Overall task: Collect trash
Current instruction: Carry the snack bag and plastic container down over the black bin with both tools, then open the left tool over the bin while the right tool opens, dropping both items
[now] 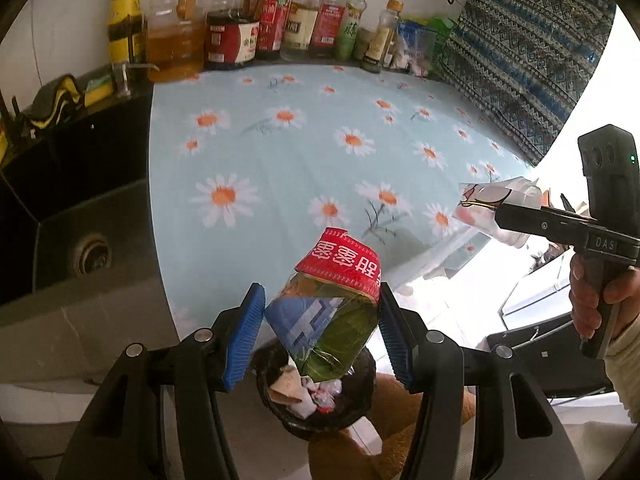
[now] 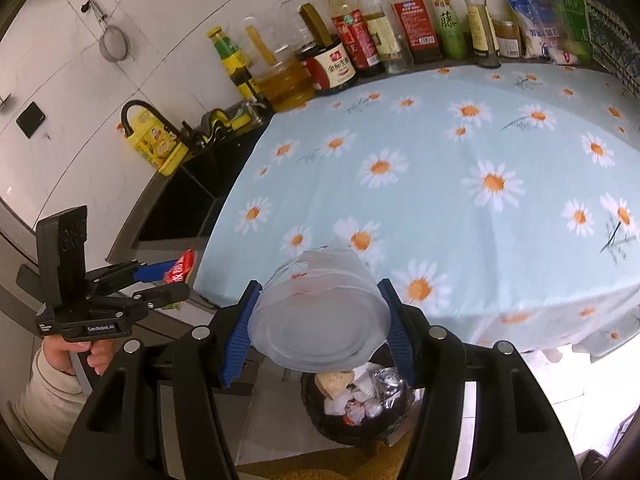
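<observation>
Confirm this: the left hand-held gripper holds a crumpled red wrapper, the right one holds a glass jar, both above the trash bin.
Wrong on the jar. The right wrist view shows the right hand-held gripper clamping a translucent plastic cup. The rest stands: left hand-held gripper, red wrapper, trash bin below.

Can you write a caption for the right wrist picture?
Right gripper holds a clear plastic cup above the full trash bin.

The bottles (image 2: 360, 36) stand in a row at the far edge of the counter, behind the tablecloth (image 2: 460, 184); the sink (image 1: 80, 232) lies left of the cloth; the trash bin (image 2: 360, 404) stands on the floor, before the counter and below both grippers.
</observation>
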Demonstrator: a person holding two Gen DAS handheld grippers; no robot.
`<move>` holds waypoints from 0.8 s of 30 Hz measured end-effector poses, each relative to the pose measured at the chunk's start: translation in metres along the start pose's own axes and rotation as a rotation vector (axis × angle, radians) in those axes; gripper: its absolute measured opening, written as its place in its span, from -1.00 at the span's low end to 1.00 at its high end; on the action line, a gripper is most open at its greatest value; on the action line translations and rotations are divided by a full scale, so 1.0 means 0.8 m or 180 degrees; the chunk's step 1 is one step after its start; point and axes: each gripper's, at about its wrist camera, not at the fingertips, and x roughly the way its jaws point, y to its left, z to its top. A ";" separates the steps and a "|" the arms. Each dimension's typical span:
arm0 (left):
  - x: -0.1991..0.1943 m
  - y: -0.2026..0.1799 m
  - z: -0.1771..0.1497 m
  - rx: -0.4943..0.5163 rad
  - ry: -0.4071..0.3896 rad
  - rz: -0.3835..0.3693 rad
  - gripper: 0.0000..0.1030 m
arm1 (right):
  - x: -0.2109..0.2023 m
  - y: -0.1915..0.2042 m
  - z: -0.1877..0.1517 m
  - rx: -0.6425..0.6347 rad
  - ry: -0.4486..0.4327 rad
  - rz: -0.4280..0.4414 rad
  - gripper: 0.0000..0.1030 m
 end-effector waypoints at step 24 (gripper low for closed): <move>0.069 -0.025 -0.080 -0.0290 0.0534 -0.0105 0.05 | 0.064 -0.008 -0.091 0.0146 0.0627 0.0177 0.15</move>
